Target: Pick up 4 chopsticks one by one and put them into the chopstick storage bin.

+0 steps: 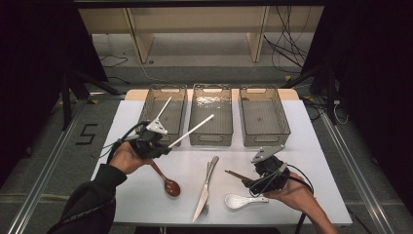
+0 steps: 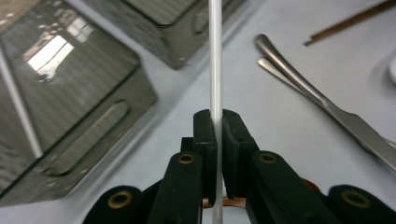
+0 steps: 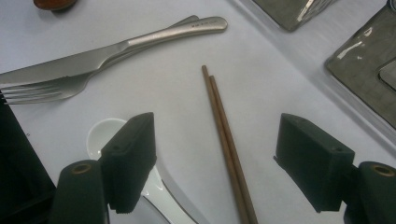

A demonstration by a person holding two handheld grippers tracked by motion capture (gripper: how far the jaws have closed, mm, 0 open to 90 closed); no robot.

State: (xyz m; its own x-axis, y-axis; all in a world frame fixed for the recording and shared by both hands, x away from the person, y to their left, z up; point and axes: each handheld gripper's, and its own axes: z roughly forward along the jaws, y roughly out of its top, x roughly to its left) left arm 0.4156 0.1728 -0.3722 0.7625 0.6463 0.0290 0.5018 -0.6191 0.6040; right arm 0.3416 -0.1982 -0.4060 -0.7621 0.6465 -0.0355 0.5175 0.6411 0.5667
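One white stick in left bin; left claw clamps 2nd stick. Right claw apart over chopsticks; rest still on counter.

A black "5" on the floor, left of table.

Three bins, two white chopsticks, two brown chopsticks, two spoons, one knife, one fork.

Right gripper, jaws spread wide, above a pair of brown chopsticks lying between them on the white table. White spoon at 8 o'clock, under the left jaw; knife and fork at 11 o'clock; bins at 2 o'clock.
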